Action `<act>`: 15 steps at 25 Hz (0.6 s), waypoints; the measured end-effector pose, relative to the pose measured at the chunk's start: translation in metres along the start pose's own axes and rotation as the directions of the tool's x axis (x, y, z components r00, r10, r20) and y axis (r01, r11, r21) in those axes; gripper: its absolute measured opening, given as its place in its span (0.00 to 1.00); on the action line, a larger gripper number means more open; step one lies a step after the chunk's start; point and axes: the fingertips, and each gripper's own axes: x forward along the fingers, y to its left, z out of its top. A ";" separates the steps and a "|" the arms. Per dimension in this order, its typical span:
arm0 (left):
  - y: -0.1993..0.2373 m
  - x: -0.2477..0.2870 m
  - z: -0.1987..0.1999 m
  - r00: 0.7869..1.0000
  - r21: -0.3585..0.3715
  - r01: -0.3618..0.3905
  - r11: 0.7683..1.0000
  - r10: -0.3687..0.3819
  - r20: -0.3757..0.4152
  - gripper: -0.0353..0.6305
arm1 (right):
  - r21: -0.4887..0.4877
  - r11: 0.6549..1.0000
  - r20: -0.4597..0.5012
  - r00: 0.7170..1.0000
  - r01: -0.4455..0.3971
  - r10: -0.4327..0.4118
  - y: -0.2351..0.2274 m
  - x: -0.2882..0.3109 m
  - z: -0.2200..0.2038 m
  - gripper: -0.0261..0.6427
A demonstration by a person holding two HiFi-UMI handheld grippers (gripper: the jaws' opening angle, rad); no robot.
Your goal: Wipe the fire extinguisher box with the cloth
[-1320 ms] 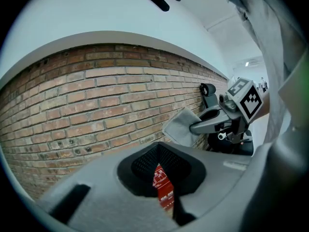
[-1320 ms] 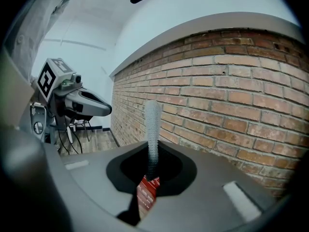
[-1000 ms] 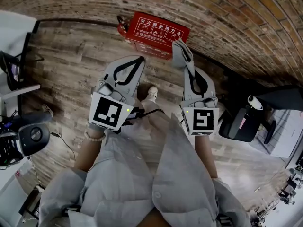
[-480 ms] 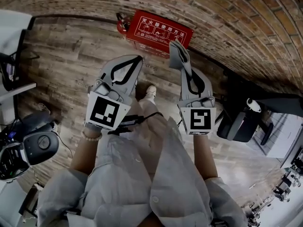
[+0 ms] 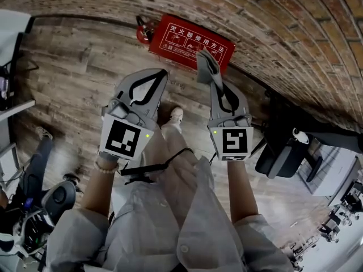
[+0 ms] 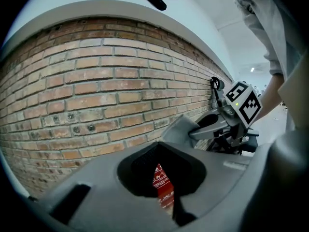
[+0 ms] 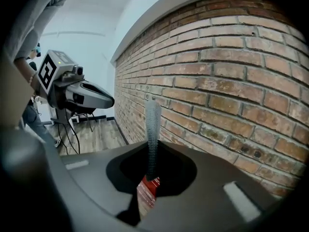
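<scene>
Head view shows our right gripper (image 5: 214, 82) with fingers pinching the cloth (image 5: 206, 66), which we judge soft and limp, best gripped by 1 bunched edge. Our left gripper (image 5: 163, 72) has fingers together, empty. The rigid fire extinguisher box (image 5: 190, 40) sits on the floor (image 5: 85, 67) against the brick wall (image 5: 272, 16).

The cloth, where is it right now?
In the head view, right of centre: the cloth is clamped in the right gripper, near the fire extinguisher box.
</scene>
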 end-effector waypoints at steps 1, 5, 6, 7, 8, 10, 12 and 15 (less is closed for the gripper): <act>0.002 0.002 -0.005 1.000 0.006 0.008 1.000 -0.008 -0.006 0.05 | 0.001 1.000 -0.004 1.000 -0.004 0.004 0.001 0.008 -0.002 0.07; 0.012 0.012 -0.024 0.999 0.035 0.038 0.999 -0.037 -0.016 0.05 | -0.002 1.000 -0.020 0.999 -0.027 0.027 0.007 0.044 -0.013 0.07; 0.016 0.014 -0.029 0.999 0.039 0.039 0.998 -0.038 -0.021 0.05 | -0.004 0.999 -0.024 0.999 -0.034 0.034 0.010 0.053 -0.016 0.07; 0.020 0.017 -0.033 0.999 0.039 0.036 0.999 -0.036 -0.023 0.05 | -0.006 0.999 -0.030 0.999 -0.042 0.042 0.012 0.062 -0.019 0.07; 0.025 0.019 -0.038 0.999 0.035 0.031 0.999 -0.030 -0.024 0.05 | -0.008 0.999 -0.035 0.998 -0.051 0.051 0.014 0.071 -0.022 0.07; 0.036 0.023 -0.046 1.000 0.024 0.017 1.000 -0.016 -0.026 0.05 | -0.012 0.998 -0.041 0.997 -0.067 0.066 0.019 0.089 -0.024 0.07; 0.046 0.027 -0.054 1.000 0.014 0.004 1.000 -0.004 -0.028 0.05 | -0.016 0.997 -0.050 0.996 -0.081 0.080 0.024 0.106 -0.027 0.07; 0.060 0.031 -0.068 0.999 0.010 -0.010 1.000 0.010 -0.036 0.05 | -0.011 0.995 -0.062 0.994 -0.095 0.094 0.032 0.130 -0.031 0.07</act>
